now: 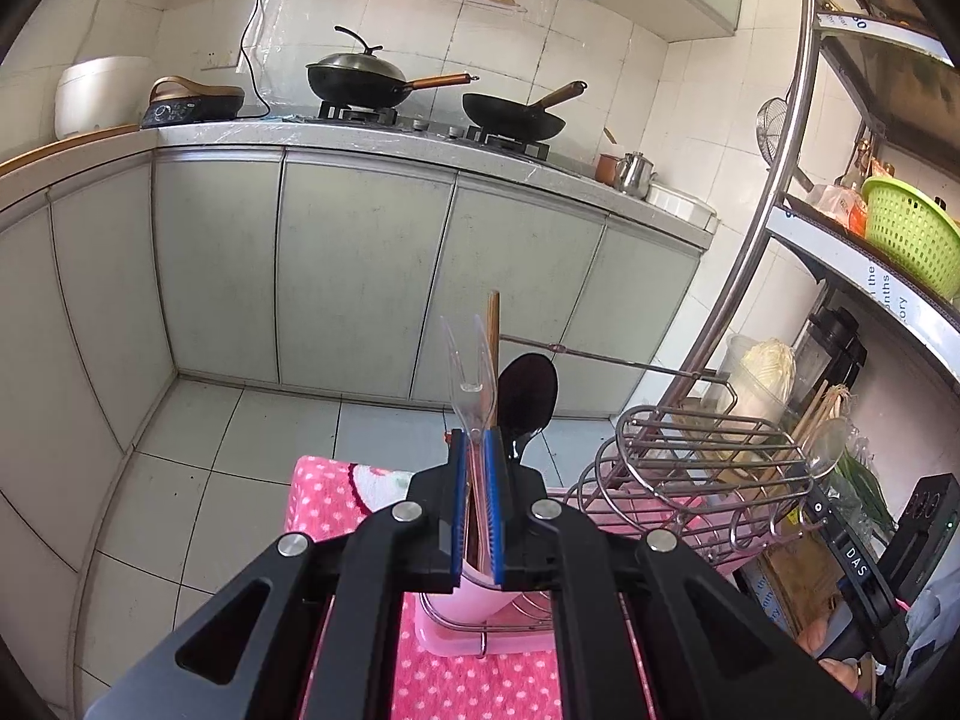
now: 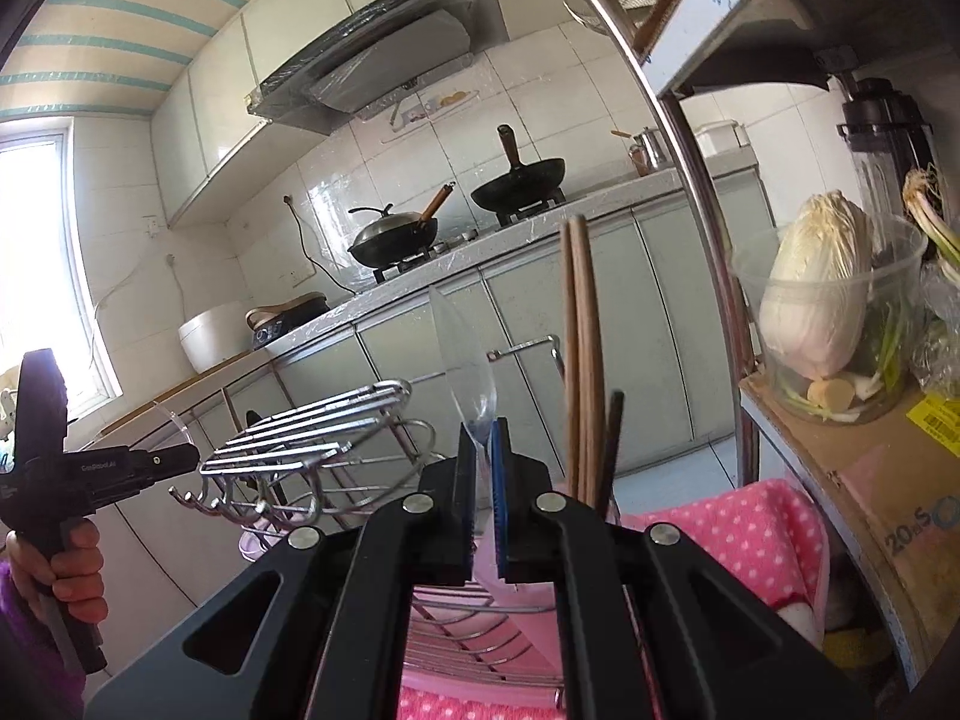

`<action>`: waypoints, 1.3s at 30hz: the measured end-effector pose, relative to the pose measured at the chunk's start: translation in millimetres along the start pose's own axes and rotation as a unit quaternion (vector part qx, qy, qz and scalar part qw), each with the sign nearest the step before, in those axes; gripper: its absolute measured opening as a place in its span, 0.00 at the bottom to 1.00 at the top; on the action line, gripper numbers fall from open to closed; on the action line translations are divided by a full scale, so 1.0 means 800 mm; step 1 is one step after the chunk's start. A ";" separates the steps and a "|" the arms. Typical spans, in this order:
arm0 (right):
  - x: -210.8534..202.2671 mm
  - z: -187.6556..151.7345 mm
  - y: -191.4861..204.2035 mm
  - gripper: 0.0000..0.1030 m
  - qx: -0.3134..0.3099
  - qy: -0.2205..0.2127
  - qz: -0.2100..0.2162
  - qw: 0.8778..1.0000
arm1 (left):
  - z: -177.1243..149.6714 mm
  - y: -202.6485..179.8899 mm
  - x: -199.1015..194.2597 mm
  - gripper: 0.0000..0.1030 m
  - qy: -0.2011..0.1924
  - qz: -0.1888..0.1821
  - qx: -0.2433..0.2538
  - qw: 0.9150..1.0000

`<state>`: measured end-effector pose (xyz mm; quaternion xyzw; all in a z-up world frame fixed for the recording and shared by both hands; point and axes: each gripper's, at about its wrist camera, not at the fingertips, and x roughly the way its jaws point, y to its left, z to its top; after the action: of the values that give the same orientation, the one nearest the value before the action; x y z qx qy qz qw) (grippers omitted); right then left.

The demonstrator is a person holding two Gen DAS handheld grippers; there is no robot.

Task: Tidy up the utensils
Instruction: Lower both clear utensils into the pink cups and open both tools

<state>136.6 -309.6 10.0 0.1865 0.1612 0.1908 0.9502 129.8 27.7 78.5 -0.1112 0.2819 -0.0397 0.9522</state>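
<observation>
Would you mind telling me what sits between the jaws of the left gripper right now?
A clear plastic fork, tines up, is clamped between the blue pads of the left gripper, as the left wrist view shows.

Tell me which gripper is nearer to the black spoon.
Left. The left gripper, shut on a clear fork, is right beside the black spoon; the right gripper, shut on a clear utensil, is beyond the wire rack.

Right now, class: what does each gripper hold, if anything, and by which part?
The left gripper pinches a clear plastic fork by its handle, prongs up. The right gripper pinches a clear plastic knife by its handle end, blade up.
</observation>
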 end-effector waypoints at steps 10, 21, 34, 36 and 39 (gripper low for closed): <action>-0.006 -0.020 -0.031 0.05 0.062 0.023 -0.016 0.998 | -0.028 -0.001 0.030 0.05 0.038 0.002 -0.001 0.999; 0.022 0.004 -0.036 0.05 0.057 0.046 -0.034 0.997 | -0.030 0.008 0.038 0.05 0.049 0.008 -0.017 0.999; 0.021 -0.007 -0.038 0.05 0.080 0.075 -0.026 0.994 | -0.038 0.002 0.047 0.08 0.057 0.007 -0.014 0.998; 0.020 -0.007 -0.041 0.06 0.085 0.076 -0.024 0.993 | -0.038 0.000 0.047 0.12 0.058 0.011 -0.008 0.998; 0.019 -0.006 -0.034 0.13 0.071 0.078 -0.032 0.994 | -0.038 -0.001 0.043 0.32 0.053 0.015 -0.004 0.998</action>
<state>156.2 -325.3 -9.0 0.2325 0.2535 0.1621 0.9249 142.2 16.7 35.2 -0.1088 0.3340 -0.0302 0.9358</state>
